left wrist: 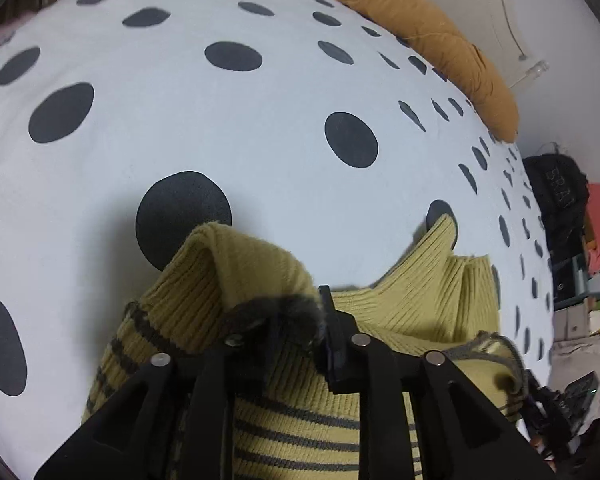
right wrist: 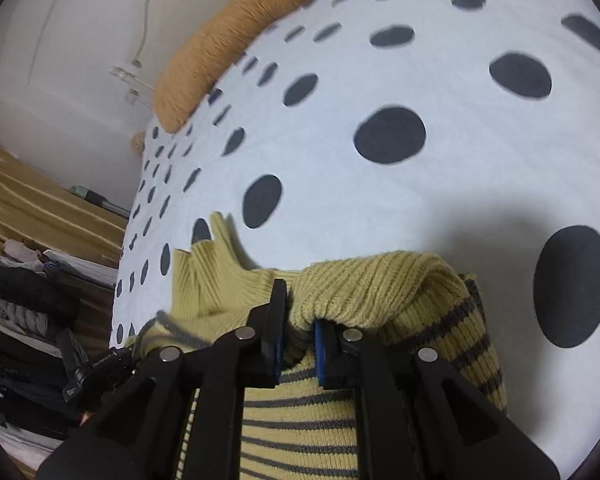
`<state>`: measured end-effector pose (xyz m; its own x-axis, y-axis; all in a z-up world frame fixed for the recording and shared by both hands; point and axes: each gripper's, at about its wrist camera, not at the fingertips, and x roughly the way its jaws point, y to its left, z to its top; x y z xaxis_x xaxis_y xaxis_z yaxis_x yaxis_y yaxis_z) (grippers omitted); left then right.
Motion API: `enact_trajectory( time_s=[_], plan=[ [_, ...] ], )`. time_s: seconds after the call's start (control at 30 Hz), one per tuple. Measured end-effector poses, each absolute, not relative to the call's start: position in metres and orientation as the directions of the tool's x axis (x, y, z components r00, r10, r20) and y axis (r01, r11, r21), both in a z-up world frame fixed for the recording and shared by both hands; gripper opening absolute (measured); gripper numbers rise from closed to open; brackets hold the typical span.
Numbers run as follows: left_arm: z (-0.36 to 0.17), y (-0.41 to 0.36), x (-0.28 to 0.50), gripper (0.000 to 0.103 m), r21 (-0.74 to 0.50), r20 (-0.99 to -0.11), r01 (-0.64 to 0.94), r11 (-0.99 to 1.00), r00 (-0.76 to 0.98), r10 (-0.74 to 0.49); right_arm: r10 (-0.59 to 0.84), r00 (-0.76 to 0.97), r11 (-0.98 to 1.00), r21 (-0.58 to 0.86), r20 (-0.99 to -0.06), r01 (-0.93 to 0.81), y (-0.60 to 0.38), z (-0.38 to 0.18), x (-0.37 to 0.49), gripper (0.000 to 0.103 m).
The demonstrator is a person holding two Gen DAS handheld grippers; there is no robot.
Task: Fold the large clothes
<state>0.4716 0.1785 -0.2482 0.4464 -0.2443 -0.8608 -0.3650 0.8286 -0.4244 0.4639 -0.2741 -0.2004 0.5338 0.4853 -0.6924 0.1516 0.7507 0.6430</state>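
Broadly, I am looking down on a bed under a white sheet with dark polka dots [left wrist: 228, 128], and I place everything else against that sheet. An orange-brown pillow [left wrist: 432, 40] lies along its far edge by the pale wall. Off the sheet's side, in my right wrist view, a pile of folded clothes [right wrist: 28, 312] sits low beside the bed over a striped tan surface.

On the sheet's near part lies the task's garment, a mustard-yellow ribbed sweater with dark grey stripes [left wrist: 296, 432]. Its body is spread under both tools, and a plain ribbed part [left wrist: 428, 280] reaches out farther onto the sheet.

My left gripper [left wrist: 296, 332] is at a raised fold of the knit with a fuzzy dark edge. Its jaws are only a little apart with that fold between them, though I cannot tell whether the pads are pressing on it.

My right gripper [right wrist: 298, 328] is narrow as well. A bunched ridge of the same sweater runs into the slim gap between its blue-lined fingers [right wrist: 320, 344], and the knit drapes over the right-hand finger, so I read it as pinching the cloth.
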Motion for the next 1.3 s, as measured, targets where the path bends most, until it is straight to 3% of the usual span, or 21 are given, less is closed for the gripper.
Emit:
enact_trajectory(
  time_s=[0.03,0.07,0.1,0.13,0.3,0.43,0.6,0.7,0.77,0.8,0.83,0.87,0.9,0.97,1.03,1.1,1.17,1.3],
  plan=[
    [-0.241,0.185,0.471,0.041,-0.440,-0.850,-0.375,0.816,0.467,-0.243,0.486,0.527,0.750,0.642,-0.697,0.157,-0.276,-0.200,0.467,0.019],
    [-0.226,0.196,0.470,0.052,-0.434,-0.838,-0.394,0.810,0.507,-0.202,0.484,0.528,0.754,0.639,-0.697,0.152,-0.278,-0.194,0.469,0.031],
    [-0.213,0.203,0.465,0.070,-0.420,-0.828,-0.406,0.812,0.538,-0.159,0.473,0.545,0.759,0.634,-0.693,0.148,-0.281,-0.186,0.470,0.040],
    [-0.199,0.211,0.461,0.075,-0.408,-0.814,-0.415,0.814,0.568,-0.118,0.455,0.572,0.762,0.631,-0.682,0.147,-0.286,-0.175,0.469,0.048],
    [-0.153,0.232,0.429,0.075,-0.388,-0.801,-0.371,0.843,0.588,-0.110,0.417,0.636,0.776,0.619,-0.649,0.123,-0.303,-0.119,0.447,0.056],
    [-0.152,0.215,0.379,0.075,-0.438,-0.803,-0.298,0.848,0.554,-0.220,0.495,0.624,0.766,0.642,-0.604,0.014,-0.288,-0.101,0.404,0.056],
    [-0.194,0.167,0.321,0.074,-0.435,-0.836,-0.194,0.879,0.449,-0.314,0.591,0.525,0.731,0.682,-0.612,-0.029,-0.253,-0.140,0.344,0.056],
    [-0.223,0.149,0.307,0.072,-0.362,-0.872,-0.166,0.917,0.409,-0.270,0.575,0.465,0.759,0.651,-0.673,0.005,-0.241,-0.177,0.328,0.055],
    [-0.235,0.153,0.304,0.053,-0.296,-0.888,-0.179,0.938,0.413,-0.202,0.554,0.441,0.767,0.638,-0.706,0.059,-0.244,-0.200,0.326,0.050],
    [-0.237,0.161,0.306,0.033,-0.281,-0.893,-0.199,0.939,0.413,-0.180,0.521,0.444,0.786,0.613,-0.729,0.085,-0.250,-0.208,0.328,0.046],
    [-0.236,0.173,0.308,0.017,-0.281,-0.894,-0.228,0.932,0.416,-0.168,0.487,0.450,0.805,0.585,-0.749,0.102,-0.258,-0.213,0.331,0.033],
    [-0.235,0.192,0.310,0.015,-0.275,-0.899,-0.289,0.917,0.417,-0.138,0.452,0.463,0.823,0.556,-0.762,0.112,-0.269,-0.215,0.335,0.022],
    [-0.232,0.211,0.311,0.016,-0.257,-0.905,-0.355,0.899,0.416,-0.094,0.433,0.478,0.825,0.550,-0.764,0.133,-0.284,-0.214,0.339,0.020],
    [-0.220,0.248,0.306,0.033,-0.158,-0.923,-0.491,0.856,0.382,0.049,0.380,0.523,0.818,0.540,-0.763,0.195,-0.313,-0.203,0.346,0.023],
    [-0.207,0.272,0.294,0.053,-0.238,-0.906,-0.514,0.824,0.424,0.003,0.249,0.563,0.841,0.464,-0.788,0.278,-0.338,-0.184,0.345,0.024],
    [-0.198,0.278,0.275,0.065,-0.310,-0.885,-0.498,0.810,0.463,-0.055,0.259,0.577,0.834,0.481,-0.775,0.272,-0.353,-0.170,0.338,0.028],
    [-0.196,0.271,0.255,0.067,-0.345,-0.876,-0.473,0.810,0.472,-0.098,0.287,0.553,0.827,0.493,-0.782,0.268,-0.352,-0.164,0.323,0.057],
    [-0.214,0.228,0.224,0.068,-0.438,-0.857,-0.408,0.801,0.459,-0.235,0.368,0.507,0.799,0.543,-0.780,0.257,-0.333,-0.182,0.271,0.061]
  ],
)
